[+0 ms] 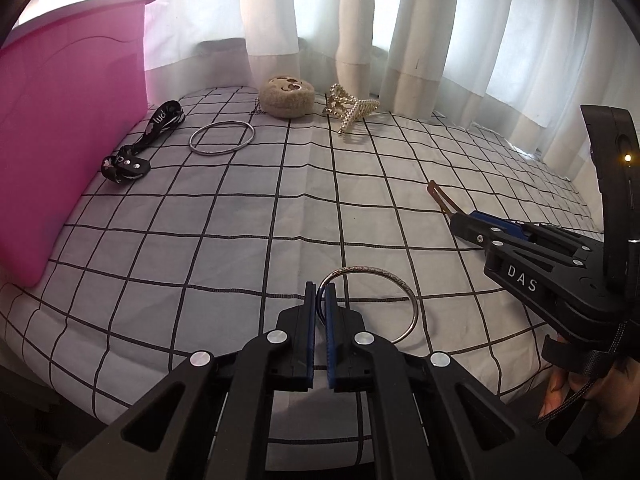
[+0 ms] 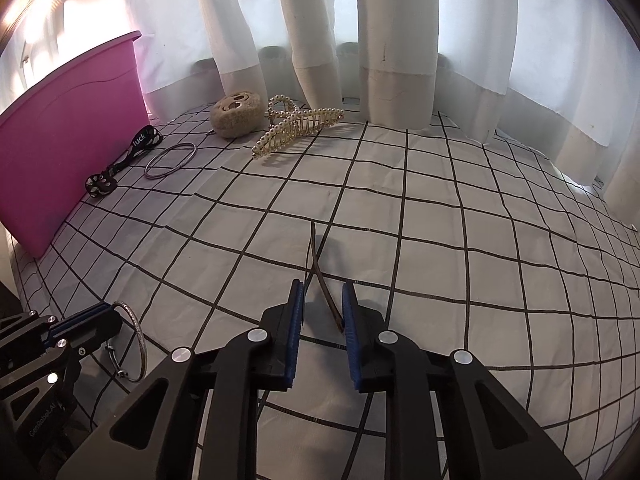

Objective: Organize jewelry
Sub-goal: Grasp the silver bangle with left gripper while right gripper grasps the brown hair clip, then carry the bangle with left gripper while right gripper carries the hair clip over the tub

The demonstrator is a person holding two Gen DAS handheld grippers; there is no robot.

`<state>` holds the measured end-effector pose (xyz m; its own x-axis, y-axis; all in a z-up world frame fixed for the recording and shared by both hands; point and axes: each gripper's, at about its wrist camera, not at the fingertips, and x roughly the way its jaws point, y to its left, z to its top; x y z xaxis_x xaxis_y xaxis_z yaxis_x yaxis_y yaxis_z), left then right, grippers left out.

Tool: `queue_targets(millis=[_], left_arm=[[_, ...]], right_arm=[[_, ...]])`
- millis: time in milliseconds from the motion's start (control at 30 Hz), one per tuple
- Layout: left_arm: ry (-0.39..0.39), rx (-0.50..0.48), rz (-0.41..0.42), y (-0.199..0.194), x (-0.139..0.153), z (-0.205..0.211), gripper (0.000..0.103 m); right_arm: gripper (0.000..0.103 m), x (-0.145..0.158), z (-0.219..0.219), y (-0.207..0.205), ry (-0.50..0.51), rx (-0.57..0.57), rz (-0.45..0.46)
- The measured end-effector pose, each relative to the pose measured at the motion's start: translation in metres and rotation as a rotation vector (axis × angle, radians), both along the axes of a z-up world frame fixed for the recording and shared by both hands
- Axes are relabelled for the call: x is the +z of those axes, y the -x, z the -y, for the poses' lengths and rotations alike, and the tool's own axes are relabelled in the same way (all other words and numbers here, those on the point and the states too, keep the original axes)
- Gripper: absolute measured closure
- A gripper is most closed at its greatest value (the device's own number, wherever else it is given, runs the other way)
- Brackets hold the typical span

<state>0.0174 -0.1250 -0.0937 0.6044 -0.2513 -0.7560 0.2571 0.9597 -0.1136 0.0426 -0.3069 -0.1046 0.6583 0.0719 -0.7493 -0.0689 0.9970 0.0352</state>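
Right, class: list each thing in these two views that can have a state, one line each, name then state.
left gripper: shut on the silver bangle.
silver bangle: clamped at its rim.
right gripper: open, fingers either side of the brown hair clip.
brown hair clip: lying on the checked sheet, not clamped.
second bangle: flat, untouched.
pearl claw clip: closed, lying on its side.
black strap: stretched out beside the pink bin.

Middle of the checked sheet (image 2: 460,216) is wide open, tons of room. Pink bin (image 2: 68,148) walls off the left; strap (image 2: 132,152), thin bangle (image 2: 170,160), pearl claw clip (image 2: 298,128) crowd the far edge by the curtains (image 2: 392,40).
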Motion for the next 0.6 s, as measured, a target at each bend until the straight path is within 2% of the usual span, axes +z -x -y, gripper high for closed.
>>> queue_targets(millis=[333, 600], left_arm=[[0.008, 0.017, 0.095, 0.007, 0.032, -0.014, 0.099], [0.036, 0.041, 0.161, 0.013, 0.062, -0.040, 0.099]], right_arm=[[0.085, 0.013, 0.003, 0.009, -0.061, -0.010, 0.037], [0.085, 0.042, -0.018, 0.019, -0.070, 0.017, 0.100]])
